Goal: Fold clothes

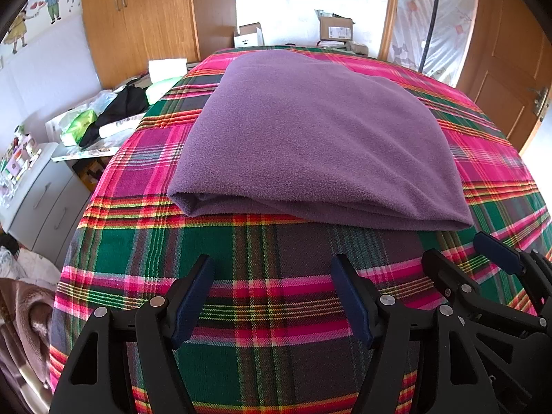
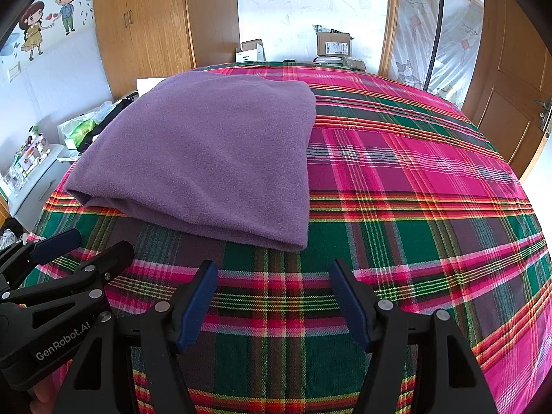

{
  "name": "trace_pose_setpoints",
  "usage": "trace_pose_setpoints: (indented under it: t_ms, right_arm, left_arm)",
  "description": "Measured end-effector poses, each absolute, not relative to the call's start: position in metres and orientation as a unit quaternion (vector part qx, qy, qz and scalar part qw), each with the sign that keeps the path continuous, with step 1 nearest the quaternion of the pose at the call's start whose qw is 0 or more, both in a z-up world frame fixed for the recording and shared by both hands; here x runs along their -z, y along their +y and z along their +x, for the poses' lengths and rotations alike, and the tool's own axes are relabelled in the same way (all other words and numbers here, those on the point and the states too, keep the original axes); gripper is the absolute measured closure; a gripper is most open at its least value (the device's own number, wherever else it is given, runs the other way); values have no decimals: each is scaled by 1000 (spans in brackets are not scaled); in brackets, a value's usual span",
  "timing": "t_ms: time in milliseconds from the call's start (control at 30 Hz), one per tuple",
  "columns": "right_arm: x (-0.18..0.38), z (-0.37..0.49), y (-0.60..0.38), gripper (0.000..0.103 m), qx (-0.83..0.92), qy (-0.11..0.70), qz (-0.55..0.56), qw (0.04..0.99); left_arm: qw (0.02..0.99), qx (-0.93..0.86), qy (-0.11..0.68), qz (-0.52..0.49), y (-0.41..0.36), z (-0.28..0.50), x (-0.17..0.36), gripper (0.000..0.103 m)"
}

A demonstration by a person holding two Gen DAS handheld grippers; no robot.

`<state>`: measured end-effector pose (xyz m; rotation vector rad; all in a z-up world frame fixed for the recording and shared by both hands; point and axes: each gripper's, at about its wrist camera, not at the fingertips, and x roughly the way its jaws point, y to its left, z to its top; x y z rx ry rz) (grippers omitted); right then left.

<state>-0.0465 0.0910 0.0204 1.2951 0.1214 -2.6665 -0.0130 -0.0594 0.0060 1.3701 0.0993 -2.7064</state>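
Folded purple fleece (image 1: 310, 138) lying on the plaid bed cover (image 1: 276, 258).
Left hand-held gripper (image 1: 272, 269) and right hand-held gripper (image 2: 272, 272) are hovering side by side, jaws spread wide, gripping nothing.

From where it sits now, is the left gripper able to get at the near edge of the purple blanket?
Probably yes. The left gripper is open and empty, and only bare plaid bedspread lies between it and the purple blanket's near folded edge. The right gripper sits off to the side, out of the way.

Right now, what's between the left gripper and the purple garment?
Only bare plaid bedspread lies between the left gripper and the folded purple garment, in the left wrist view.
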Motion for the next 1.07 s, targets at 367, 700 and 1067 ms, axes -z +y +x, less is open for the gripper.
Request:
trace_pose_setpoints:
  t_ms: [367, 700, 1067]
  right_arm:
    - [-20, -46, 91, 36, 895, 41, 435, 87]
    - [-20, -46, 92, 36, 895, 41, 435, 88]
    - [-20, -46, 92, 36, 895, 41, 435, 88]
  left_arm:
    - [54, 893, 33, 446, -59, -13, -5, 31]
    - [55, 894, 32, 443, -59, -13, -5, 31]
    - [55, 895, 32, 442, -59, -13, -5, 31]
